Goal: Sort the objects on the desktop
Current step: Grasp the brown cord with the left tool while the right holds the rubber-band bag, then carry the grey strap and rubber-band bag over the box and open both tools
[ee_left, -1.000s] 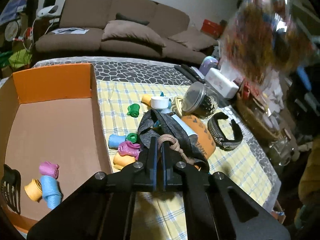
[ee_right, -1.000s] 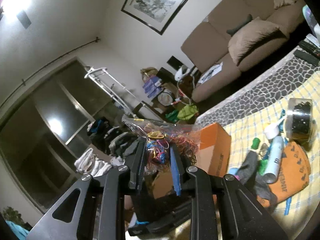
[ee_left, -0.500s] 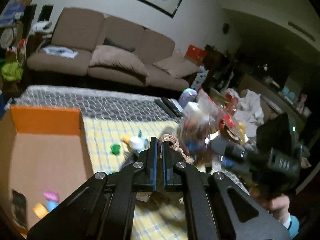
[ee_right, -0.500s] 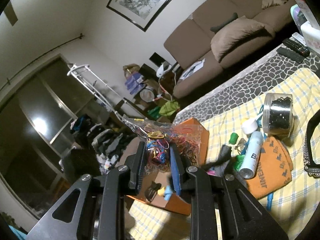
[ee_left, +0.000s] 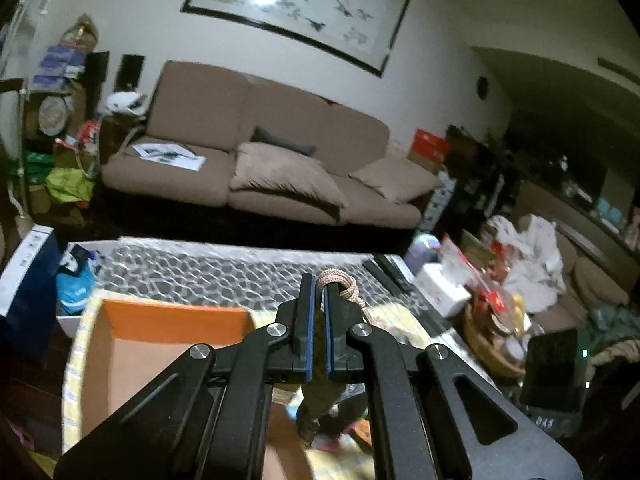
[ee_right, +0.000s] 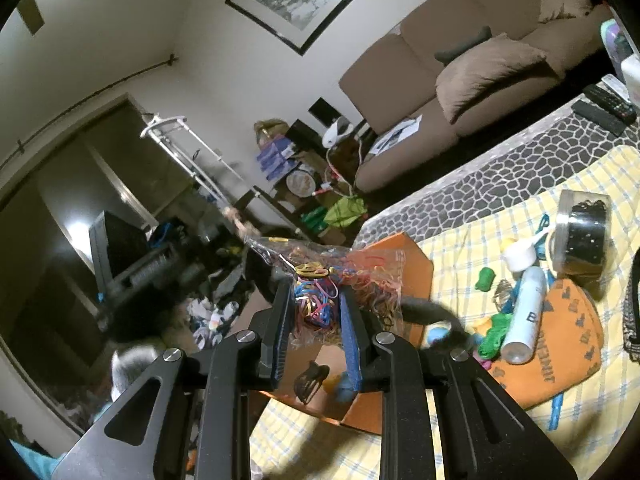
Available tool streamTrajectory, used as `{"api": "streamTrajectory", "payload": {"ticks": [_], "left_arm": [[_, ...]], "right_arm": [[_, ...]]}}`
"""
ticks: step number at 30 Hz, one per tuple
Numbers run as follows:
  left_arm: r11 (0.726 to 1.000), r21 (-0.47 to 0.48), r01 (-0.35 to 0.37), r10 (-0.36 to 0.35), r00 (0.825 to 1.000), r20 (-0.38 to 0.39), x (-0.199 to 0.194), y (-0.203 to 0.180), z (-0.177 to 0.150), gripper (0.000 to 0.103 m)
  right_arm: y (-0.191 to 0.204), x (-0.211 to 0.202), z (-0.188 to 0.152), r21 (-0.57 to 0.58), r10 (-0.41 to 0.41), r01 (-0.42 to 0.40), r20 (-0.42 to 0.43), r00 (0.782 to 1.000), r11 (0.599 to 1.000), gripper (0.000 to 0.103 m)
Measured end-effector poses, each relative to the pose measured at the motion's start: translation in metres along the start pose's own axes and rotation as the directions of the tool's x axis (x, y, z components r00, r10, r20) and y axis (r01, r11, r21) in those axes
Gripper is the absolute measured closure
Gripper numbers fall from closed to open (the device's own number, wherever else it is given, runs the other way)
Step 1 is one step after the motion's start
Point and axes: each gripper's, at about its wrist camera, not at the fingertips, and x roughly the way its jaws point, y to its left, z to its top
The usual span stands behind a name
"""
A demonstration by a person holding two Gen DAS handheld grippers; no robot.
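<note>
Above the orange cardboard box [ee_left: 160, 344], in the left wrist view, the left gripper [ee_left: 318, 304] was clamped on a dark pouch [ee_left: 318, 400] by its tan cord [ee_left: 340, 284], the pouch dangling below the jaws over the blurred yellow checked cloth [ee_left: 396, 316]. To do this step well, the pouch probably had to be carried fully past the box wall before release, since a swinging load could catch the rim. In the right wrist view, the right gripper [ee_right: 316, 320] pinched a clear bag of coloured rubber bands [ee_right: 332, 284] held over the box [ee_right: 416, 268], where a hair claw [ee_right: 308, 384] already lay. Lowering it inside before letting go seemed wise, as the limp bag could snag. The spray bottle [ee_right: 524, 312] and jar [ee_right: 584, 232] waited on the cloth.
</note>
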Motion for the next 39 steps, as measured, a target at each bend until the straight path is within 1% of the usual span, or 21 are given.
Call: {"api": "streamTrajectory", "payload": {"ticks": [5,8,12,14,16,20,23,25,27,28,30,32,34,36,39], "left_arm": [[0.998,-0.022,-0.050,0.051,0.998,0.036,-0.014,0.032,0.024,0.099],[0.997,-0.037,-0.067,0.069,0.996,0.051,-0.021,0.048,0.039,0.099],[0.994,-0.012,-0.112,0.112,0.992,0.048,-0.022,0.061,0.049,0.099],[0.993,-0.007,-0.119,0.119,0.993,0.017,-0.011,0.069,0.047,0.099],[0.990,0.012,-0.142,0.142,0.990,-0.024,0.005,0.073,0.039,0.099],[0.979,0.040,-0.198,0.201,0.974,-0.104,0.046,0.086,0.015,0.099],[0.976,0.037,-0.216,0.220,0.959,-0.178,0.078,0.099,-0.005,0.099],[0.975,0.033,-0.220,0.222,0.952,-0.210,0.090,0.103,-0.019,0.099],[0.976,0.025,-0.218,0.217,0.943,-0.253,0.105,0.108,-0.033,0.099],[0.975,0.030,-0.221,0.221,0.934,-0.280,0.113,0.110,-0.042,0.099],[0.974,0.036,-0.223,0.223,0.924,-0.310,0.121,0.114,-0.051,0.099],[0.976,0.033,-0.217,0.214,0.911,-0.353,0.129,0.118,-0.064,0.099],[0.976,0.029,-0.214,0.210,0.906,-0.367,0.132,0.121,-0.071,0.092],[0.976,0.034,-0.217,0.214,0.904,-0.371,0.130,0.122,-0.075,0.079],[0.975,0.032,-0.220,0.216,0.905,-0.366,0.123,0.126,-0.074,0.073]], "right_arm": [[0.013,0.017,-0.004,-0.027,0.018,-0.019,-0.024,1.000,0.999,0.080],[0.022,0.029,-0.006,-0.039,0.037,-0.039,-0.038,0.999,0.998,0.080],[0.032,0.045,-0.011,-0.055,0.053,-0.056,-0.061,0.997,0.997,0.080],[0.034,0.055,-0.015,-0.060,0.054,-0.058,-0.078,0.996,0.997,0.080],[0.036,0.065,-0.020,-0.065,0.045,-0.052,-0.100,0.994,0.997,0.080],[0.040,0.088,-0.033,-0.095,0.005,-0.021,-0.161,0.987,0.995,0.080],[0.046,0.107,-0.047,-0.169,-0.060,0.021,-0.226,0.972,0.985,0.080],[0.050,0.120,-0.057,-0.233,-0.113,0.048,-0.272,0.956,0.971,0.080],[0.054,0.134,-0.069,-0.302,-0.175,0.076,-0.317,0.932,0.950,0.080],[0.054,0.139,-0.075,-0.329,-0.199,0.084,-0.334,0.921,0.940,0.080],[0.054,0.151,-0.087,-0.384,-0.253,0.101,-0.369,0.894,0.918,0.080],[0.053,0.159,-0.099,-0.426,-0.289,0.105,-0.395,0.872,0.899,0.080],[0.052,0.165,-0.108,-0.454,-0.316,0.109,-0.409,0.856,0.884,0.080],[0.049,0.168,-0.114,-0.476,-0.340,0.119,-0.412,0.846,0.871,0.080],[0.044,0.173,-0.118,-0.500,-0.378,0.146,-0.401,0.834,0.853,0.080]]}}
